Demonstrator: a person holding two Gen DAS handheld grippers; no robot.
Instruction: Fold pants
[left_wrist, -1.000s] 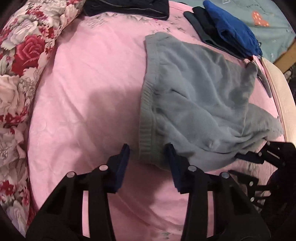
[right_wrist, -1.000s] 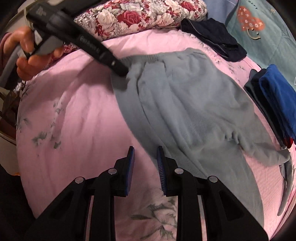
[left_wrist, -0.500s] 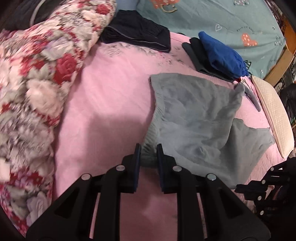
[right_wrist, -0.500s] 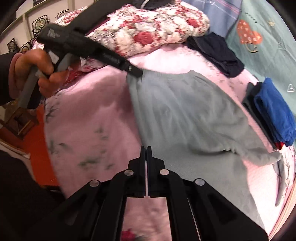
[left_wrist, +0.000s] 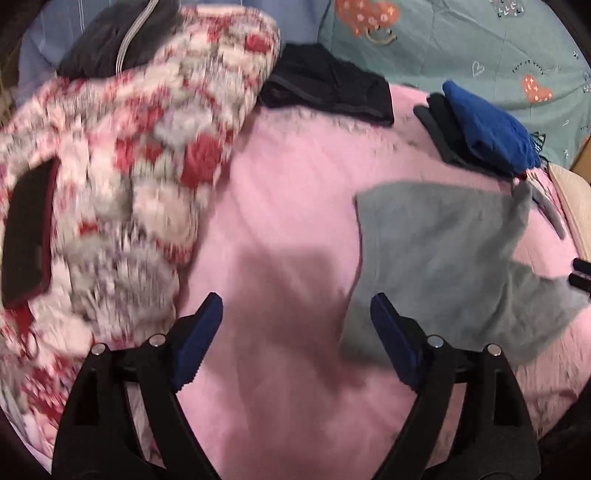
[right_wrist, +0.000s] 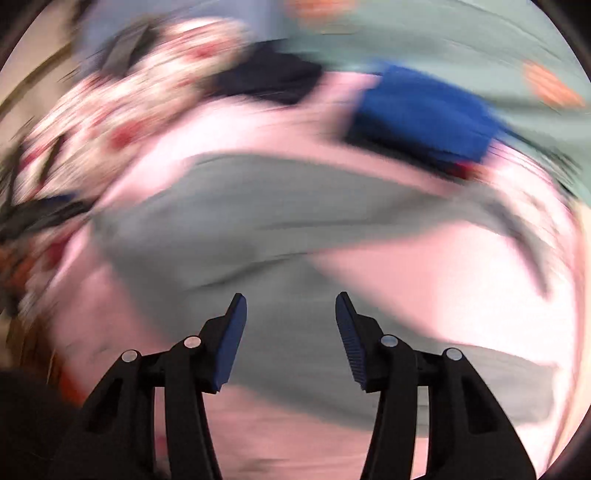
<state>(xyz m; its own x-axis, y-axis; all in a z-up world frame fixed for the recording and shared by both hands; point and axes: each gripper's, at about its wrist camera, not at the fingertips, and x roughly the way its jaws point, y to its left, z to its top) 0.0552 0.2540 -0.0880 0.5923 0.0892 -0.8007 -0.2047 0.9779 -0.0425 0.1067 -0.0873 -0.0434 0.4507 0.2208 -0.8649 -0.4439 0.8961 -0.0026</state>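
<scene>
The grey pants (left_wrist: 443, 258) lie spread on the pink bed sheet (left_wrist: 288, 206), at the right in the left wrist view. My left gripper (left_wrist: 295, 321) is open and empty above the sheet, its right finger beside the pants' waist edge. In the blurred right wrist view the pants (right_wrist: 277, 229) stretch across the middle. My right gripper (right_wrist: 291, 321) is open and empty just over the grey cloth.
A floral quilt (left_wrist: 122, 192) is bunched at the left with a dark flat object (left_wrist: 27, 236) on it. A folded dark garment (left_wrist: 328, 88) and a blue and black pile (left_wrist: 484, 129) lie at the far side. A teal blanket (left_wrist: 461, 40) lies beyond.
Both grippers have opened and let go of the pants. The left gripper has pulled back and to the left of the waistband. The right gripper is swinging fast, so its view is smeared.
</scene>
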